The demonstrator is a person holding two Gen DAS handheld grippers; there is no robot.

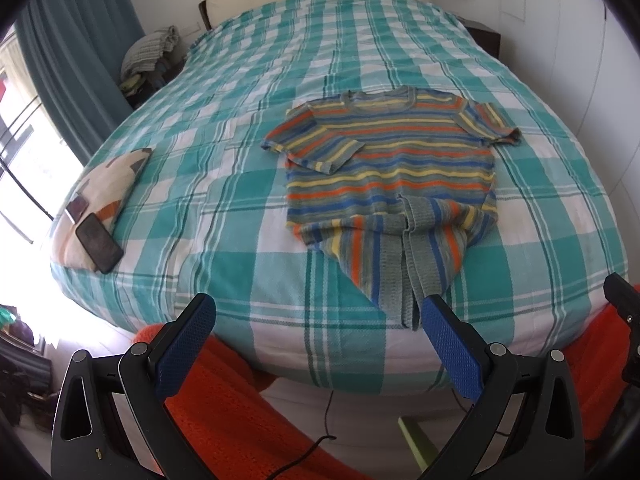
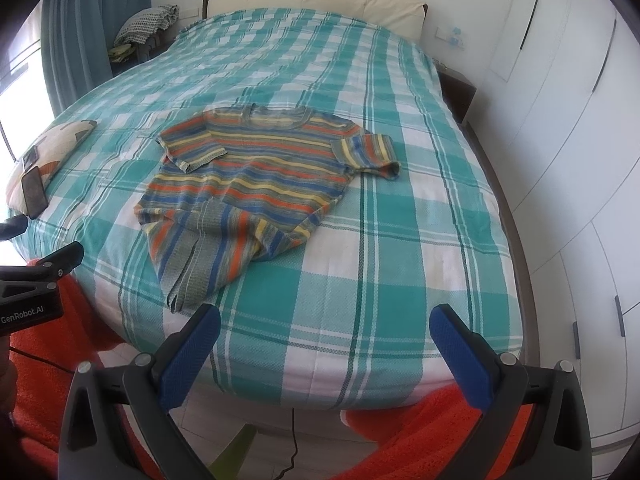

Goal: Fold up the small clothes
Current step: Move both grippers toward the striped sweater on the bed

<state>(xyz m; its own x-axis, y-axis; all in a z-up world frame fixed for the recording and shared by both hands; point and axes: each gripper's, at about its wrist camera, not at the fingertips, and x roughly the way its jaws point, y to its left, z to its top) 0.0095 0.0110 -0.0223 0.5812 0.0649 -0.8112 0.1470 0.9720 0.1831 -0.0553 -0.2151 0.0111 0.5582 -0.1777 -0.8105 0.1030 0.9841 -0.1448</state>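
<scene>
The striped shirt lies flat near the bed's foot edge, its hem bunched and spilling over. Left gripper and right gripper both hover spread wide, holding nothing. I'd smooth that hem first. Loads of bare bedspread toward the headboard.

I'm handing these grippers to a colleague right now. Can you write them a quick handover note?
Left gripper: open, empty, held off the bed's near edge.
Right gripper: open, empty, likewise short of the bed.
Striped shirt: spread on the checked bedspread, neck away from you, hem bunched over the near edge, one sleeve already lying across the chest.
Done: no proper fold visible.
Left: straighten the hem, fold the sleeves in, fold the body.
</scene>
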